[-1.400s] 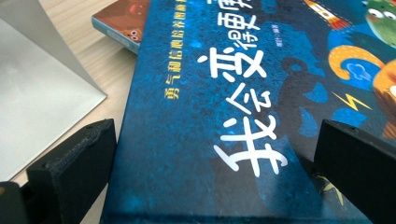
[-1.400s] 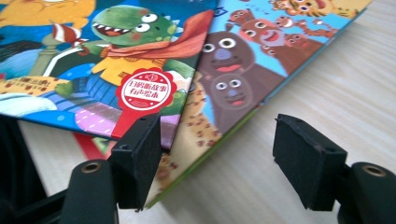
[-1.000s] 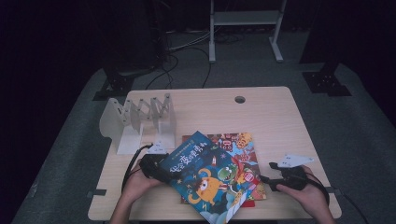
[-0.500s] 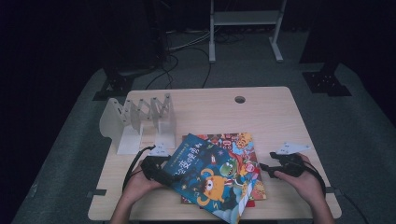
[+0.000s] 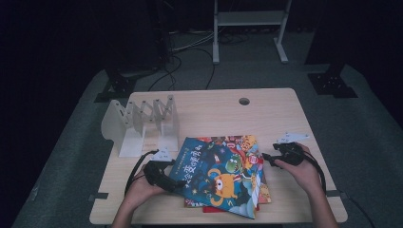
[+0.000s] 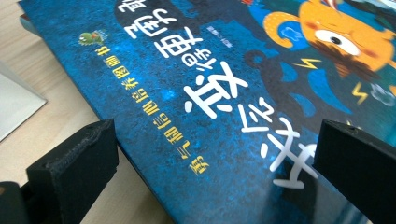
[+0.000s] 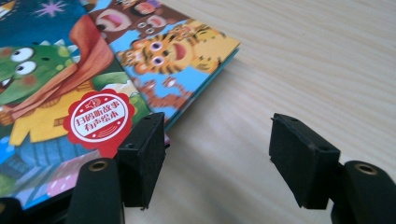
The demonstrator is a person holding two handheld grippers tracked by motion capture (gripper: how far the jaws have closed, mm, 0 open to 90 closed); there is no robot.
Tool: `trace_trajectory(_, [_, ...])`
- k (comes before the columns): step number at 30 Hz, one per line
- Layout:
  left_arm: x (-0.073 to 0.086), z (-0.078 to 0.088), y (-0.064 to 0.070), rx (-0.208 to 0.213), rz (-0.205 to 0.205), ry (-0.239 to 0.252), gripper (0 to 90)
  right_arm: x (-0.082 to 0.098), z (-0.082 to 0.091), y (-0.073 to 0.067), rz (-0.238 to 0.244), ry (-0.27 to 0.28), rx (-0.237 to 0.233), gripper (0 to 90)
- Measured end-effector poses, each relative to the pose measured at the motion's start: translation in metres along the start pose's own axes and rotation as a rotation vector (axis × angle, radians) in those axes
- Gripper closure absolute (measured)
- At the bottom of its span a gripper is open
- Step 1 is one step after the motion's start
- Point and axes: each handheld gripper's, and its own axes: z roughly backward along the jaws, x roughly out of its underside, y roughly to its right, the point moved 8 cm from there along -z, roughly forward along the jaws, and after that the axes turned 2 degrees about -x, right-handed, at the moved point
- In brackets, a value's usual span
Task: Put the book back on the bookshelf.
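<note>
So the blue book (image 5: 216,175) sits on top of a small stack of picture books (image 5: 247,147) near the table's (image 5: 266,109) front edge, about midway along it. It's skewed: its long axis runs from the back-left toward the front-right corner. The left gripper (image 5: 166,180) is at its left edge, jaws wide apart straddling that edge, not pinching yet as far as I can tell. The right gripper (image 5: 271,159) is by the stack's right edge, and its jaws have just been closing, with nothing between them. Looks like the grab-the-top-book step. Next move probably needs the left jaws to clamp the edge, then lift toward the white rack (image 5: 142,123) at the back-left.
</note>
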Motion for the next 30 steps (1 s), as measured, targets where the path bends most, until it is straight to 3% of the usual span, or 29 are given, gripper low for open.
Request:
trace_trajectory(15, [-0.002, -0.003, 0.01, 0.03, -0.01, 0.014, 0.0, -0.018, -0.024, 0.026, -0.026, -0.012, 0.074, 38.1])
trace_trajectory(19, [-0.003, -0.004, 0.013, 0.041, -0.011, 0.018, 0.0, -0.019, -0.015, 0.02, -0.038, 0.019, 0.056, 37.0])
trace_trajectory(30, [-0.007, -0.011, 0.025, 0.072, -0.033, 0.014, 0.0, -0.005, -0.002, -0.006, -0.072, 0.038, -0.046, 35.2])
